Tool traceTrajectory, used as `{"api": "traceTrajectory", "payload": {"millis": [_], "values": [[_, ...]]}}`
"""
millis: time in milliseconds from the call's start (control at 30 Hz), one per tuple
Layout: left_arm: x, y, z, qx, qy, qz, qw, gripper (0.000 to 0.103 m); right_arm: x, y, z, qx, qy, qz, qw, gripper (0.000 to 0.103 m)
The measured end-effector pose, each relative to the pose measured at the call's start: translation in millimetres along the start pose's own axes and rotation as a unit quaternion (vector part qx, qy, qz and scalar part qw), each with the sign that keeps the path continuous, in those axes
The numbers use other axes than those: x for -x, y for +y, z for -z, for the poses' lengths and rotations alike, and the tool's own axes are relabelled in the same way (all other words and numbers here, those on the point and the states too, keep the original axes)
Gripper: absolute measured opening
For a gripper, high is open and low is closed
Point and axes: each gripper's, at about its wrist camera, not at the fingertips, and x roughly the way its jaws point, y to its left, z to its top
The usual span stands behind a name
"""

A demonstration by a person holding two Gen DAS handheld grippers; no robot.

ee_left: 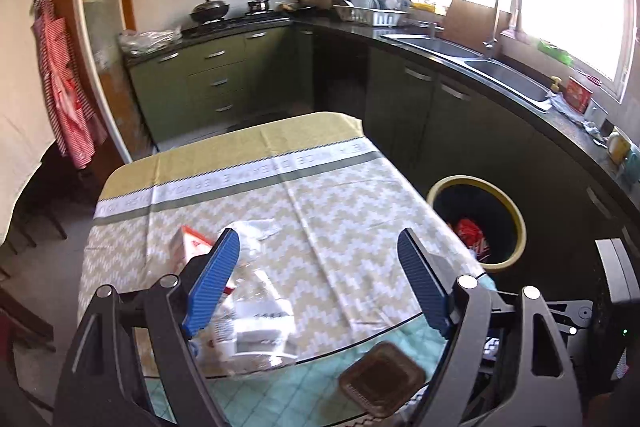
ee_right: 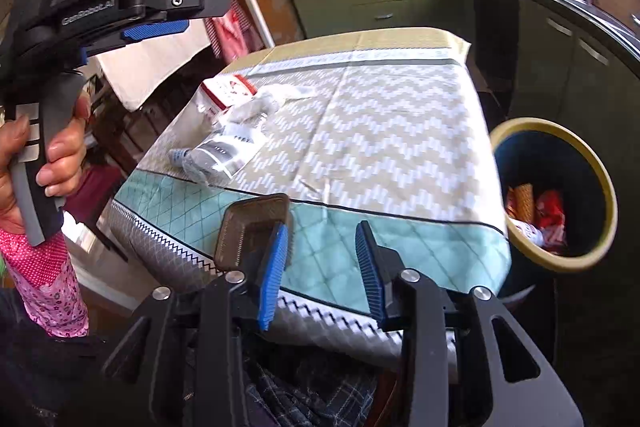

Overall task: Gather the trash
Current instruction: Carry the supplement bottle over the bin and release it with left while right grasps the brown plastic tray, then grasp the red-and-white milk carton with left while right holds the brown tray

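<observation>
Several pieces of trash lie on the patterned tablecloth (ee_left: 344,211): a crushed clear bottle (ee_left: 256,319) (ee_right: 224,151), a red-and-white carton (ee_left: 188,243) (ee_right: 228,91), a crumpled white wrapper (ee_left: 256,231) (ee_right: 264,103) and a brown plastic tray (ee_left: 380,383) (ee_right: 248,223) at the near edge. My left gripper (ee_left: 320,243) hovers open above the bottle, with nothing between its pads. In the right wrist view the left gripper (ee_right: 192,15) shows at upper left, gripped by a hand. My right gripper (ee_right: 322,231) stands open just right of the tray, its gap empty.
A round bin with a yellow rim (ee_left: 516,211) (ee_right: 600,179) stands on the floor right of the table, with red wrappers inside. Dark green cabinets and a counter with a sink (ee_left: 508,79) run along the right and back. A red checked apron (ee_left: 64,95) hangs at left.
</observation>
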Motion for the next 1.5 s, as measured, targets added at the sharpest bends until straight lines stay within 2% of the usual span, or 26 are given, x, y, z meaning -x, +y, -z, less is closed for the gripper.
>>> {"api": "traceTrajectory", "payload": {"millis": [167, 233, 367, 400, 433, 633, 733, 833, 1000, 1133, 1200, 1267, 1367, 1500], "values": [[11, 60, 21, 0.038, 0.004, -0.044, 0.9983, 0.077, -51, 22, -12, 0.027, 0.057, 0.008, 0.998, 0.028], [12, 83, 26, 0.054, 0.008, -0.057, 0.9969, 0.077, -64, 25, -11, 0.027, 0.071, 0.017, 0.997, 0.023], [6, 111, 31, 0.083, 0.015, -0.077, 0.9935, 0.078, -80, 24, -9, 0.025, 0.086, 0.035, 0.995, 0.021], [3, 115, 31, 0.088, 0.018, -0.078, 0.9928, 0.078, -81, 24, -7, 0.025, 0.09, 0.035, 0.995, 0.018], [0, 117, 31, 0.092, 0.02, -0.078, 0.9925, 0.08, -85, 24, -6, 0.027, 0.093, 0.038, 0.995, 0.008], [-33, 126, 22, 0.11, 0.045, -0.074, 0.9901, 0.083, -78, 10, -5, 0.012, 0.067, 0.049, 0.996, 0.005], [-46, 131, 21, 0.136, 0.058, -0.069, 0.9866, 0.085, -64, -1, -5, -0.007, 0.048, 0.046, 0.998, 0.005], [-59, 137, 20, 0.16, 0.075, -0.08, 0.9809, 0.088, -55, -9, -5, -0.022, 0.035, 0.037, 0.998, 0.005], [-84, 153, 21, 0.207, 0.114, -0.055, 0.9701, 0.088, -54, -14, -5, -0.031, 0.032, 0.028, 0.999, 0.005], [-101, 162, 29, 0.244, 0.143, -0.038, 0.9583, 0.088, -55, -15, -4, -0.034, 0.03, 0.02, 0.999, 0.005], [-100, 163, 30, 0.249, 0.137, -0.045, 0.9577, 0.088, -56, -17, -4, -0.036, 0.027, 0.017, 0.999, 0.005], [-99, 167, 29, 0.266, 0.133, -0.036, 0.9542, 0.087, -56, -19, -3, -0.039, 0.027, 0.016, 0.999, 0.005], [-92, 169, 28, 0.282, 0.127, -0.014, 0.9508, 0.081, -57, -21, -1, -0.043, 0.027, 0.011, 0.999, 0.005], [-80, 163, 26, 0.286, 0.117, 0.003, 0.9511, 0.077, -54, -23, 0, -0.047, 0.021, 0.006, 0.999, 0.005]]}}
